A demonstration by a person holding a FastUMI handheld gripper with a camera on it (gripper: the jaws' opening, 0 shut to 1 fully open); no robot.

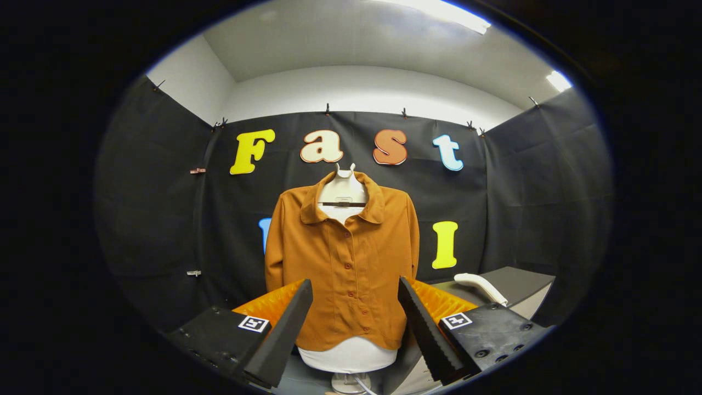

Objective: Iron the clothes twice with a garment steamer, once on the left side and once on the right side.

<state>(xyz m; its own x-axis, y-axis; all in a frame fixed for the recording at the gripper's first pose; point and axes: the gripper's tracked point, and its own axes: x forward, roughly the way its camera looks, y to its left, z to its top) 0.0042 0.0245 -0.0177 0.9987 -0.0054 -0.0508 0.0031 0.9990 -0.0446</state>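
Steamer (481, 286) lies untouched on the table (521, 281) beyond my right finger, my gripper (355, 329) wide and empty before the buttoned shirt (345, 263), so both passes seem left.

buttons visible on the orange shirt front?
5 round orange buttons down the placket of the orange-brown collared shirt. More may be hidden under the collar. Gripper open, empty.

The gripper (355, 291) points forward, fingers spread wide apart (holding nothing).
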